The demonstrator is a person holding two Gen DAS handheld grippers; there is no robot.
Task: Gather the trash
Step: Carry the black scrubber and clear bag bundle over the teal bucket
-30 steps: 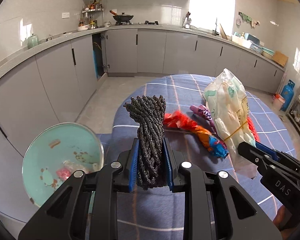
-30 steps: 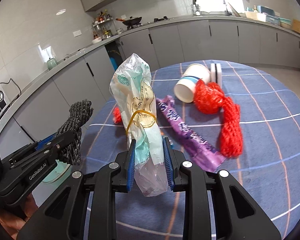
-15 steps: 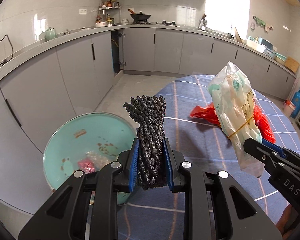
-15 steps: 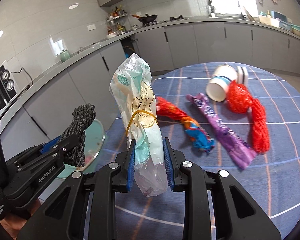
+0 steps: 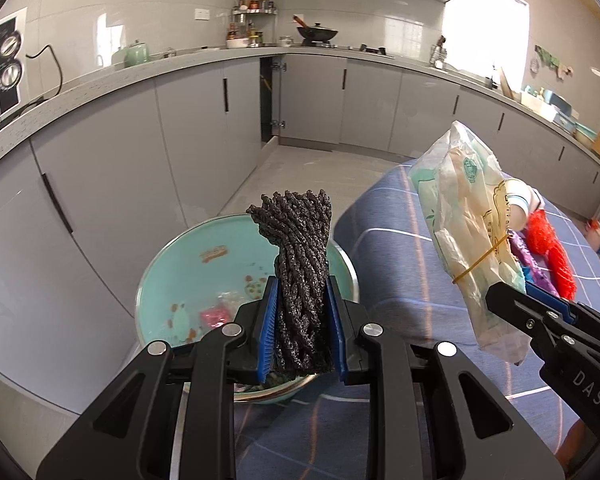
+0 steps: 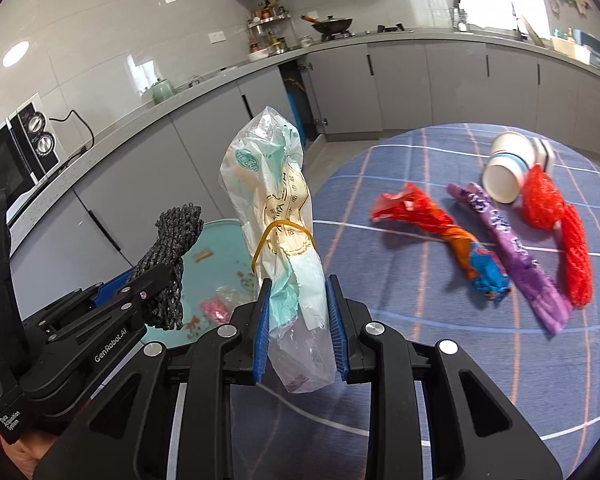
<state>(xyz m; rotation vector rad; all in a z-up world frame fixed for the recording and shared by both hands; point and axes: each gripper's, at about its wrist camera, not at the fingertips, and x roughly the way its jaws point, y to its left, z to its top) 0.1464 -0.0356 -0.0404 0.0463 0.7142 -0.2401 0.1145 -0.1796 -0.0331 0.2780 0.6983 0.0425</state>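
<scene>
Gripping black mesh bundle (image 5: 300,276) between left jaws, above teal basin (image 5: 172,276).

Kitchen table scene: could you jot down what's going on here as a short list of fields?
left gripper: shut on black mesh bundle, over the bin
right gripper: shut on plastic bag tied with a rubber band
bin: teal, beside the table, scraps inside
table: blue checked cloth
trash on the table: red wrapper, purple wrapper, red net, paper cup
</scene>
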